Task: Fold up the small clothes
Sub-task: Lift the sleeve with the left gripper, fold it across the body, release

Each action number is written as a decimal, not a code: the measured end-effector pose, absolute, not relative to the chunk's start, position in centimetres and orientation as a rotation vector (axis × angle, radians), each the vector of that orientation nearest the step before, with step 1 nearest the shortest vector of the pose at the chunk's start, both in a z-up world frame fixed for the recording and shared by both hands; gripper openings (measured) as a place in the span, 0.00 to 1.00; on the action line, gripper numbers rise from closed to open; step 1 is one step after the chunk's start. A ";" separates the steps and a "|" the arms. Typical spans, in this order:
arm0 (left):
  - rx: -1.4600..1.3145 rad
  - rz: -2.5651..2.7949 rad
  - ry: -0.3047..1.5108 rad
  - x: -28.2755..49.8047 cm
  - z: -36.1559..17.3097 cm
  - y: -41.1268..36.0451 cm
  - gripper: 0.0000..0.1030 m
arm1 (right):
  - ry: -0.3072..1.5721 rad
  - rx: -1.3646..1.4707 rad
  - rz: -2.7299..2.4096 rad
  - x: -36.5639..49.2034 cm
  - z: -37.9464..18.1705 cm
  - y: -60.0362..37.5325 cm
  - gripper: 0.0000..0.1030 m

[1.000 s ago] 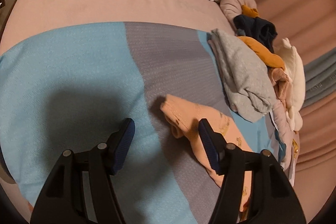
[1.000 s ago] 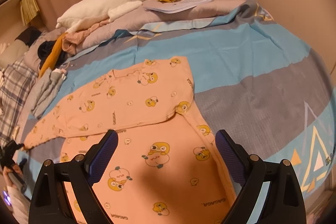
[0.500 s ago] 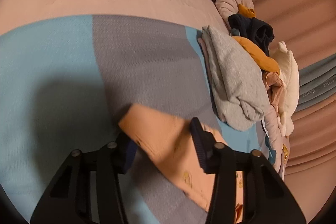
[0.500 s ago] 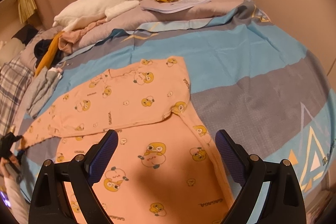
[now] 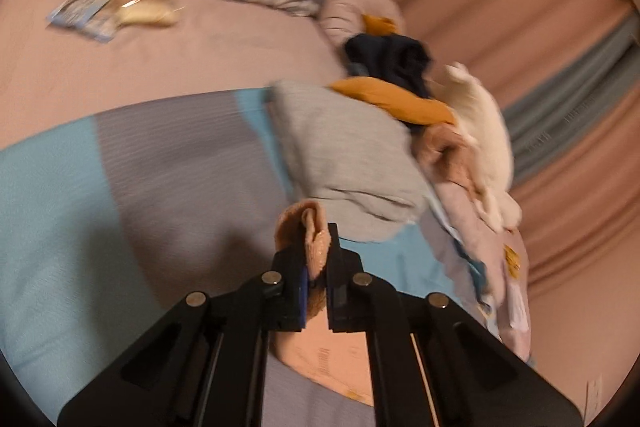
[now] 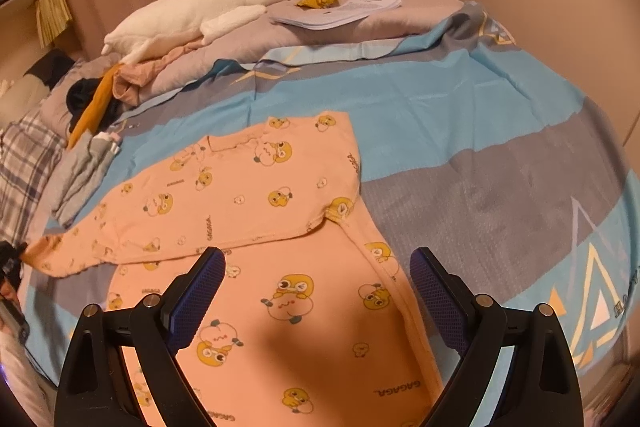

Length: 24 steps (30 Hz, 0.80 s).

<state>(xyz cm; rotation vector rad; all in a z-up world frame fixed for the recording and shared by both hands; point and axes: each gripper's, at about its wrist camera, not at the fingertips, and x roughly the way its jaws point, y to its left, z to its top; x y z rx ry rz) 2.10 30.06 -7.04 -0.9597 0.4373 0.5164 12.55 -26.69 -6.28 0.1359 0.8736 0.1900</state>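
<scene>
The left gripper (image 5: 316, 255) has just closed its jaws on the cuff (image 5: 308, 227) of the peach duck-print baby top (image 6: 256, 187), pinching the fabric tight at the sleeve's end. The right gripper (image 6: 316, 291) hangs over the garment with jaws wide apart, holding nothing. The top lies spread on the blue-and-grey bedspread (image 6: 460, 131), one sleeve already laid across the chest; the remaining folds are not yet made. A grey folded garment (image 5: 352, 155) rests just beyond, near the plush goose (image 6: 200, 11).
</scene>
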 end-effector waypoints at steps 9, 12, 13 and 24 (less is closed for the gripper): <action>-0.776 0.283 0.429 6.1 -0.8 21.4 0.05 | 0.854 0.167 0.192 12.2 -6.0 -27.7 0.91; -0.711 0.199 0.456 7.9 0.2 17.9 0.05 | 0.849 0.176 0.189 12.1 -6.0 -28.1 0.91; -0.687 0.178 0.467 8.5 0.3 16.6 0.05 | 0.849 0.181 0.189 12.1 -6.0 -28.2 0.91; -0.448 -0.009 0.687 13.6 -3.9 4.8 0.05 | 0.853 0.208 0.187 11.9 -6.5 -29.3 0.91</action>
